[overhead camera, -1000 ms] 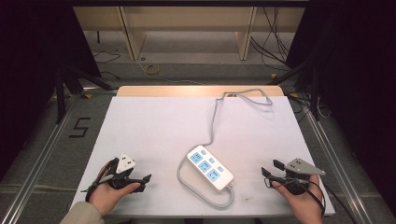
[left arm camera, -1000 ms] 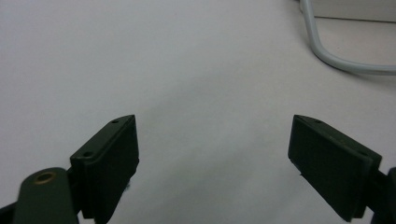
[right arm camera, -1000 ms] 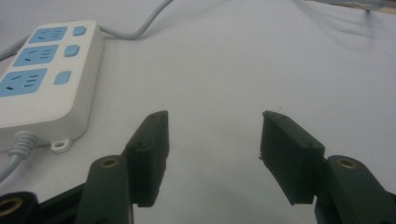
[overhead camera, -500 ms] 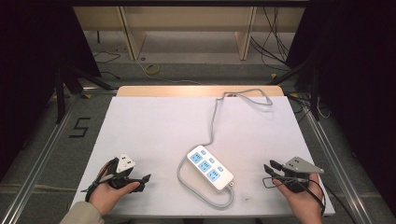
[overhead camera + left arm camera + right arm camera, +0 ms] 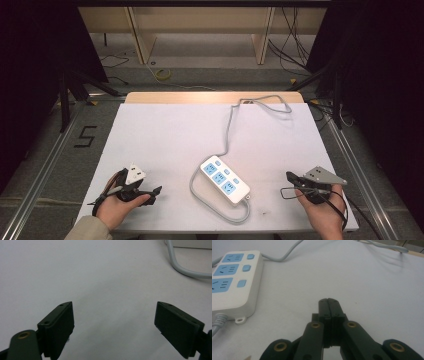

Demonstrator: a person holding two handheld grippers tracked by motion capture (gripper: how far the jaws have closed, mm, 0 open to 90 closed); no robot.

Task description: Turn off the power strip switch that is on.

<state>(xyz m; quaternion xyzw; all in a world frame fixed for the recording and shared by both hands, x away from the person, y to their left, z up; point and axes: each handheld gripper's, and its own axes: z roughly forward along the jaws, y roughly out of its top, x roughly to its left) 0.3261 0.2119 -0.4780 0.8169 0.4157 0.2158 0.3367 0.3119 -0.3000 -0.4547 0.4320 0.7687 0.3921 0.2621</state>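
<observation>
A white power strip (image 5: 225,181) with three blue sockets is laid flat near the front middle of the white surface (image 5: 165,135), turned at a slant, well apart from both grippers and between them. Its grey cable (image 5: 229,131) is looped around the strip's near end and is then led away toward the far edge of the surface, where it bends over the wooden rim. In the right gripper view the strip (image 5: 233,277) is seen at the left, with a small blue switch beside each socket.

The left gripper (image 5: 150,192) is held low at the front left corner, pointed toward the strip; its jaws are spread wide over bare surface, with nothing between them. The right gripper (image 5: 290,177) is held at the front right, also aimed at the strip; its jaws are pressed together and nothing is pinched.
</observation>
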